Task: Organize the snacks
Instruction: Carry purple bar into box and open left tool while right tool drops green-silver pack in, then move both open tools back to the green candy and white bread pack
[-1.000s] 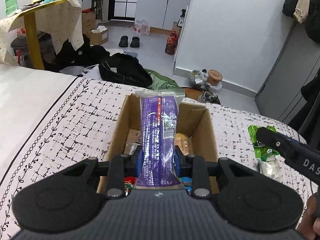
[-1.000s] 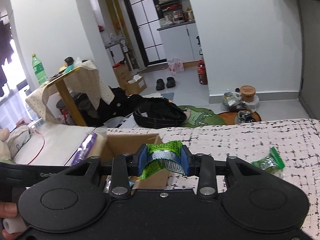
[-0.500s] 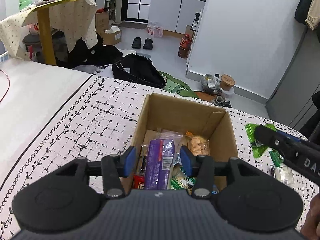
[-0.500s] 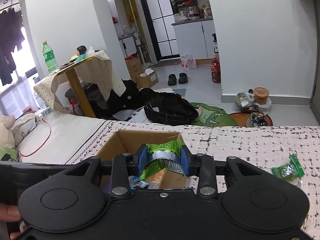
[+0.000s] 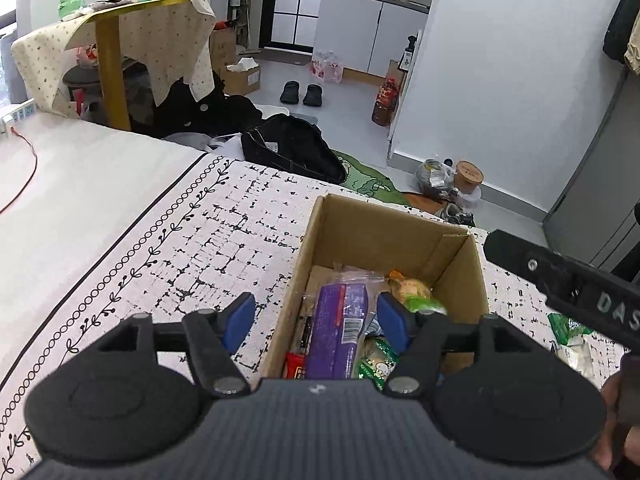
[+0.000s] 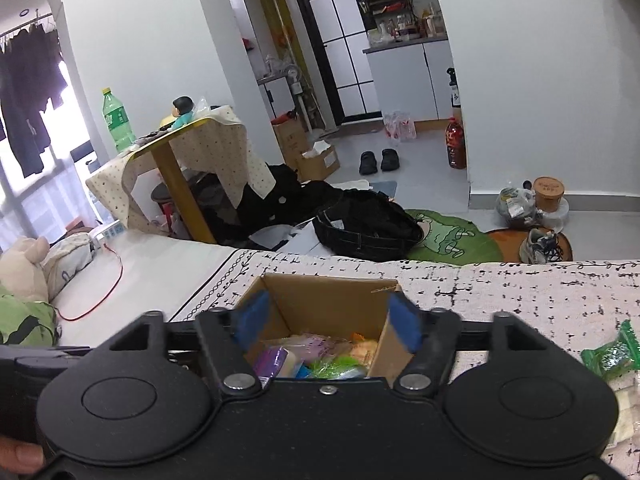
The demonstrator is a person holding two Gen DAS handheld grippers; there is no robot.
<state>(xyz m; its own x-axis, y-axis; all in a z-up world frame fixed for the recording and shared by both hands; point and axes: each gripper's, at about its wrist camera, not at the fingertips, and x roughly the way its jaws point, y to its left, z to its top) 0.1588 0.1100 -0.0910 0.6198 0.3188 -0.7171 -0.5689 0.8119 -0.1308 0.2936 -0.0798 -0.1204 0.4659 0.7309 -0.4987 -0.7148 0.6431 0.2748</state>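
1. Cardboard box (image 5: pixel 460 256) is sitting on the patterned bedspread (image 5: pixel 224 240) with a pile of snacks inside, the purple packet (image 5: pixel 338 328) lying flat along the bottom and a green wrapper (image 6: pixel 334 368) near the front wall.
2. Left gripper (image 5: pixel 316 322) is hanging over the box's near-left edge with its blue pads spread wide and nothing between them.
3. Right gripper (image 6: pixel 326 318) is hovering right above the box opening, its pads also wide apart and empty.
4. A few snacks are waiting outside: a green packet (image 6: pixel 612 354) is lying on the bedspread just right of the box, with a pale packet below it.
5. Probably the smart move is swinging the right gripper over to that green packet, coming down flat, and pinching the crinkly wrapper mid-body so it isn't slipping out.
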